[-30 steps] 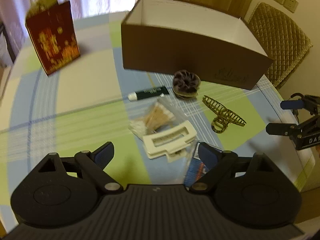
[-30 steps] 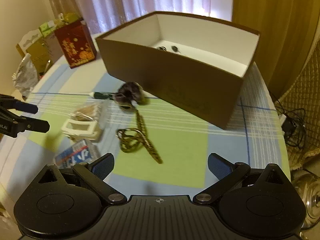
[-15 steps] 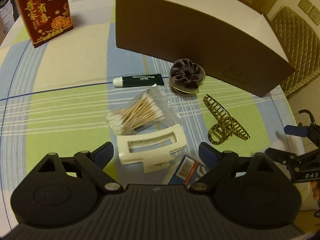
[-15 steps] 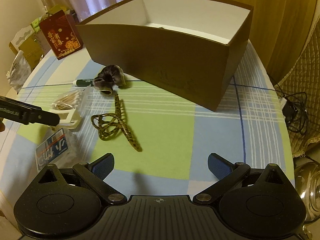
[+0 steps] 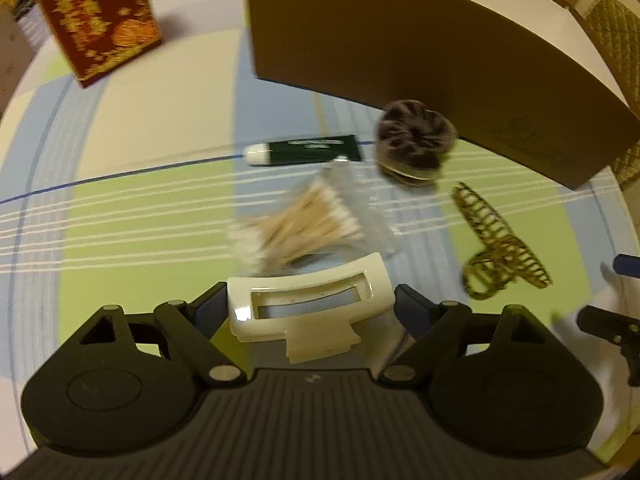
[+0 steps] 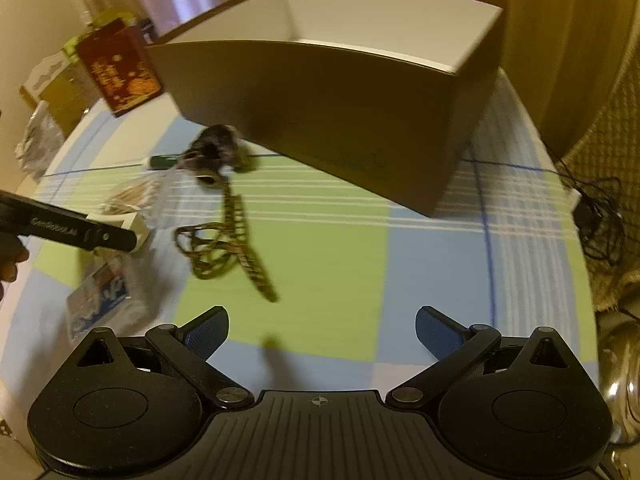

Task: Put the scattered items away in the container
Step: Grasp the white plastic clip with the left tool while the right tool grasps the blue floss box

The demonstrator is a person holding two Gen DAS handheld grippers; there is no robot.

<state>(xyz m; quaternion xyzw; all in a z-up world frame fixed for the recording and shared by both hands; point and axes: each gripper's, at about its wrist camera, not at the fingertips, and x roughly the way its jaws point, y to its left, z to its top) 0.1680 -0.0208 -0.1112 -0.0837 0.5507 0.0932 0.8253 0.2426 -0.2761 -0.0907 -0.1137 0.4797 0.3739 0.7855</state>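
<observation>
Left gripper [image 5: 310,306]: jaws apart, straddling the cream hair clip [image 5: 308,308], contact with it not discernible; right gripper [image 6: 322,330]: jaws wide apart over bare checked worktop [image 6: 344,256], holding nothing. Beyond the cream clip lay a bag of cotton swabs [image 5: 304,228], a dark green tube [image 5: 306,149], a purple scrunchie [image 5: 416,140] and a gold claw clip [image 5: 500,252]. Farthest out stood the open brown box [image 6: 340,104], with the scrunchie beside its front wall, and a red gift bag [image 5: 96,20].
</observation>
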